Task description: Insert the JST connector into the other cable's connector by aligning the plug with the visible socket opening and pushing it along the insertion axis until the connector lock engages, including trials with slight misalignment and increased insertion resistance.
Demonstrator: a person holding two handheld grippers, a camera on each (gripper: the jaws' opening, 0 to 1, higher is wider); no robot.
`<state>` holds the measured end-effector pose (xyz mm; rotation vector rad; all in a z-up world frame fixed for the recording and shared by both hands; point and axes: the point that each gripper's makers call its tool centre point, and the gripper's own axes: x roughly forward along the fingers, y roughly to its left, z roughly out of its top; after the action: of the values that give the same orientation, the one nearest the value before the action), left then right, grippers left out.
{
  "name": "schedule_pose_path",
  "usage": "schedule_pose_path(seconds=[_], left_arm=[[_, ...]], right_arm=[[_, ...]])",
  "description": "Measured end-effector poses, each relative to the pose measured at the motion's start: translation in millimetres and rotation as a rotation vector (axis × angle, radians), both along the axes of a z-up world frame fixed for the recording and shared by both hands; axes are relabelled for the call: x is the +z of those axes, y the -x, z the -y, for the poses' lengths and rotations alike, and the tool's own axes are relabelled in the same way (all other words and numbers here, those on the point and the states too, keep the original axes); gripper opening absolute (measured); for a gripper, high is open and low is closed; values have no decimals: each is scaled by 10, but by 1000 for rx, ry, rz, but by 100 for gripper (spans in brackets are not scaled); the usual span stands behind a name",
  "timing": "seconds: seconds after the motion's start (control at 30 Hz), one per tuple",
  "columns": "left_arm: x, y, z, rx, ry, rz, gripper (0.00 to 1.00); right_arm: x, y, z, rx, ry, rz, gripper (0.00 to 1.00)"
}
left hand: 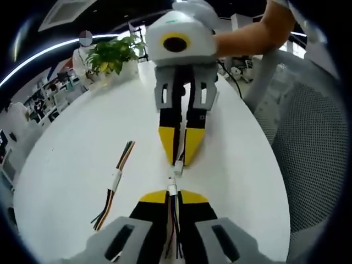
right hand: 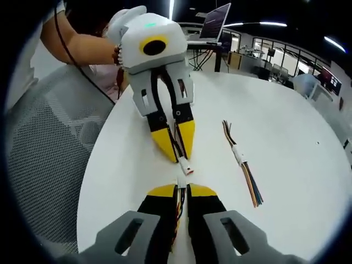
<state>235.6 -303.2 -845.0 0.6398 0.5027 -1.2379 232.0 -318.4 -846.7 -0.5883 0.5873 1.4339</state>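
Observation:
My left gripper (left hand: 172, 193) is shut on a multicoloured wire bundle ending in a small white JST connector (left hand: 172, 188). Facing it, my right gripper (left hand: 179, 162) is shut on the other cable's white connector (left hand: 177, 169). The two connectors meet end to end between the yellow jaw tips, low over the white table (left hand: 82, 137). In the right gripper view, my right gripper (right hand: 183, 190) holds its connector (right hand: 181, 179) just short of the left gripper's (right hand: 180, 155) connector (right hand: 186, 166). Whether they are mated I cannot tell.
A spare wire bundle (left hand: 115, 181) (right hand: 242, 162) with a white label lies loose on the table (right hand: 297, 126). A potted plant (left hand: 113, 55) stands at the table's far edge. A mesh chair (left hand: 313, 143) (right hand: 44, 148) sits beside the table. A laptop (right hand: 214, 22) stands beyond.

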Motion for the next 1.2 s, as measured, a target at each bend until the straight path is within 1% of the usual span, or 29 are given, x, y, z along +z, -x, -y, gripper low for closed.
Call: schedule_pose_path(seconds=[0.03,0.07,0.1,0.17,0.33,0.47,0.6,0.7,0.8,0.9,1.0,1.1,1.2], left_arm=[[4,16,1,-17,-19,14,0],[0,17,6,-37,-34,33,0],[-5,38,8,-50,-44,37,0],[-8,52,12,-49,-45,37,0],[8,60,18,-66,-44,47,0],[13,58,13,-79,-61,66,0],[21,53,5,-79,-59,65,0],[25,51,4,-81,-60,68,0],[32,51,7,-81,-57,67,0],[18,70,5,-90,-69,65,0],[14,78,10,-95,-73,62,0],[7,81,13,-99,-79,62,0],[18,67,29,-98,-71,65,0]], right_arm=[[-1,-13,6,11,10,26,4],[2,-22,6,12,11,39,4],[3,-9,4,12,10,30,4],[-7,8,10,16,17,19,4],[-36,22,29,30,39,35,4],[-18,23,26,35,39,46,4],[1,9,25,32,35,53,4],[29,-2,10,25,24,47,4],[-4,19,15,40,42,55,4],[-8,38,13,48,47,56,4],[-23,56,19,75,73,84,4],[-24,65,17,85,83,88,4],[-42,97,8,110,94,91,4]])
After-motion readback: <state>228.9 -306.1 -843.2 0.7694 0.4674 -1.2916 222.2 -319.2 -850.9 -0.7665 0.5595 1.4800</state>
